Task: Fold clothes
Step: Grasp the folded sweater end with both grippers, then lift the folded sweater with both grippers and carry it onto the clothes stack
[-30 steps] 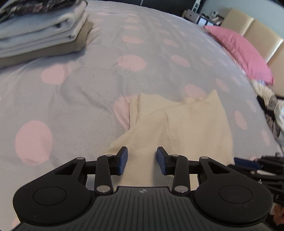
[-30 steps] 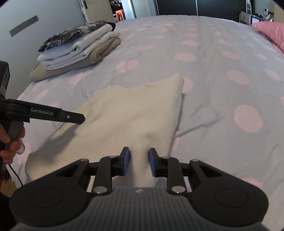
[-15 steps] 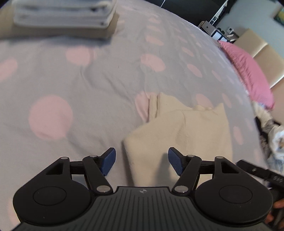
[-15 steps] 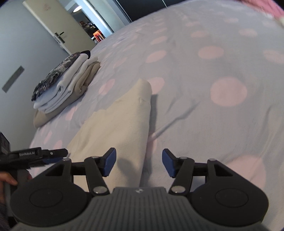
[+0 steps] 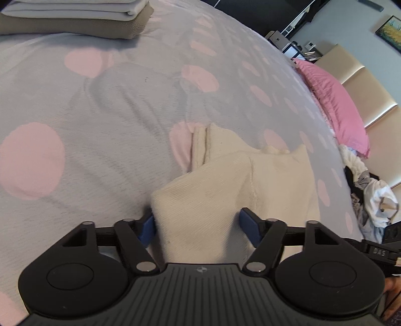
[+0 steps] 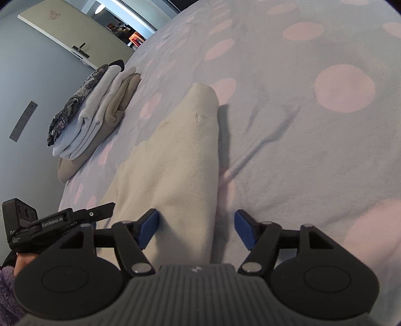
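A cream knit garment [image 5: 238, 180] lies partly folded on the dotted bedspread [image 5: 100, 120], its near edge reaching between the fingers of my left gripper [image 5: 198, 227], which stands open around the cloth. In the right wrist view the same cream garment [image 6: 180, 170] runs as a long folded strip away from me. My right gripper [image 6: 198, 229] is open, with the strip's near end between its blue pads [image 6: 150, 223]. The left gripper's body [image 6: 62, 219] shows at the left of that view, held by a hand.
A stack of folded clothes [image 6: 95, 112] sits at the far side of the bed, also seen as the stack [image 5: 75, 17] in the left view. A pink pillow [image 5: 333, 100] and a heap of loose clothes [image 5: 368, 190] lie to the right. A door and wall stand beyond.
Both grippers went from nearly shut to wide open over the second, letting go of the cream garment. Both have tilted and drawn closer over the cloth's near edge.
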Action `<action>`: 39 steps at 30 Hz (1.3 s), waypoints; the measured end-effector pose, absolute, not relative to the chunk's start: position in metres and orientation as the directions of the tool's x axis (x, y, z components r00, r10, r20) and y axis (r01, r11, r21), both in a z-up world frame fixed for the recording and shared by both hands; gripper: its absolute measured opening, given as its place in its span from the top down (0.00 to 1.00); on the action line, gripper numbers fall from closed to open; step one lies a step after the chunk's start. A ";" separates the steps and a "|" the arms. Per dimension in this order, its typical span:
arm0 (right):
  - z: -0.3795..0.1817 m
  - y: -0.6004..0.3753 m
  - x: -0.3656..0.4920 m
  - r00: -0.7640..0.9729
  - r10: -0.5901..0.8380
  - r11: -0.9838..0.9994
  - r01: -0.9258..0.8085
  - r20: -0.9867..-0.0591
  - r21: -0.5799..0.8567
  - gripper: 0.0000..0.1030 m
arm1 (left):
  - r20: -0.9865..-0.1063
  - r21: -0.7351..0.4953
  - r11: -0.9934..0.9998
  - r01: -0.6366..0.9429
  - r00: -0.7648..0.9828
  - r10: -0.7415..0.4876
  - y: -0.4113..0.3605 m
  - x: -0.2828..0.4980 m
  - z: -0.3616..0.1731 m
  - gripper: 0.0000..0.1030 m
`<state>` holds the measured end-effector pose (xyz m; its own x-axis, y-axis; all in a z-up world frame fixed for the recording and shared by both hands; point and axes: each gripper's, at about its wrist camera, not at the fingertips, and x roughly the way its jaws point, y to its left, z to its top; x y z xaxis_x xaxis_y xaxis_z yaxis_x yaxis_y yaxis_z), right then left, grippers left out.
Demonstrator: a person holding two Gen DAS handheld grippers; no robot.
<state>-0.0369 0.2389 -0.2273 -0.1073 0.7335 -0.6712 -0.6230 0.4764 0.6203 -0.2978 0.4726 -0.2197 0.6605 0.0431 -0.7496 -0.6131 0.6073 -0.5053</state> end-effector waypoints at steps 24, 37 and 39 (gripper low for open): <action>-0.219 0.241 -0.041 -0.137 0.741 0.461 -0.608 -0.658 0.646 0.62 | -0.738 -0.549 0.576 -0.606 0.675 0.006 0.470 -0.295 -0.218 0.66; -0.220 0.246 -0.045 -0.124 0.724 0.471 -0.630 -0.678 0.618 0.61 | -0.772 -0.554 0.537 -0.636 0.634 -0.046 0.479 -0.293 -0.223 0.60; -0.221 0.246 -0.045 -0.119 0.723 0.475 -0.629 -0.680 0.615 0.61 | -0.770 -0.548 0.549 -0.631 0.637 -0.036 0.477 -0.291 -0.221 0.65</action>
<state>-0.0452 0.2465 -0.2214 -0.1194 0.7230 -0.6804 -0.6287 0.4753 0.6154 -0.2915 0.4767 -0.2209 0.6369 -0.0358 -0.7701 -0.6314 0.5489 -0.5477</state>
